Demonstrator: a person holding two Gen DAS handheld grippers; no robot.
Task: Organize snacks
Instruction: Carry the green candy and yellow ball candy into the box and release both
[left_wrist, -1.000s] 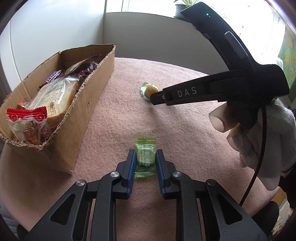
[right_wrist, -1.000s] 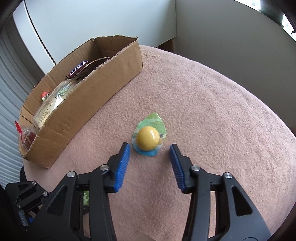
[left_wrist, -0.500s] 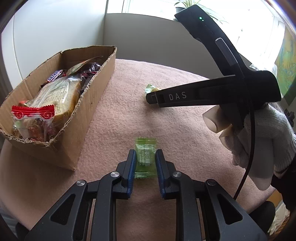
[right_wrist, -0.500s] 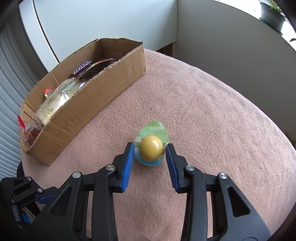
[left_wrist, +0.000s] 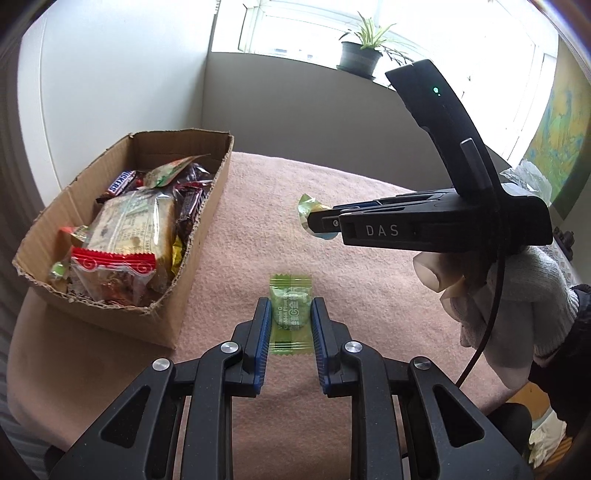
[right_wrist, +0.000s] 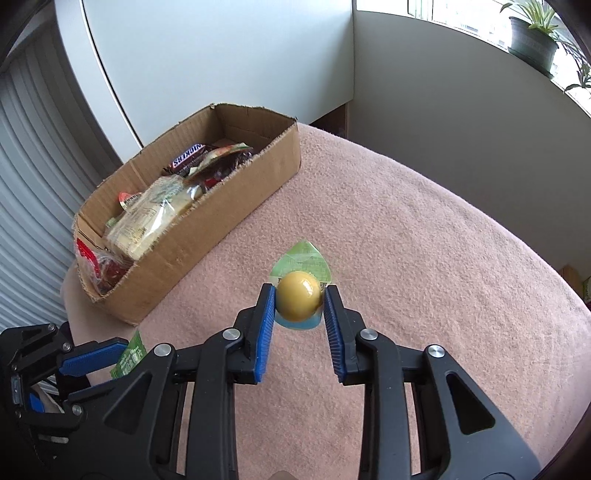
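the green wrapped candy (left_wrist: 290, 314) is pinched across its firm middle by the left hand-held gripper (left_wrist: 289, 320); its crinkly ends would likely slip. the light, rigid yellow jelly cup (right_wrist: 298, 301) is clamped by the right hand-held gripper (right_wrist: 300, 306), right of the cardboard box (right_wrist: 229, 206).

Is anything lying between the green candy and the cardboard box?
No. In the left wrist view, only bare pink cloth lies between the green candy and the cardboard box.

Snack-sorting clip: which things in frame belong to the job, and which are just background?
Job:
- left gripper, shut on green candy
- right gripper, shut on yellow jelly cup
- cardboard box of snacks

Background:
- potted plant
- pink tablecloth
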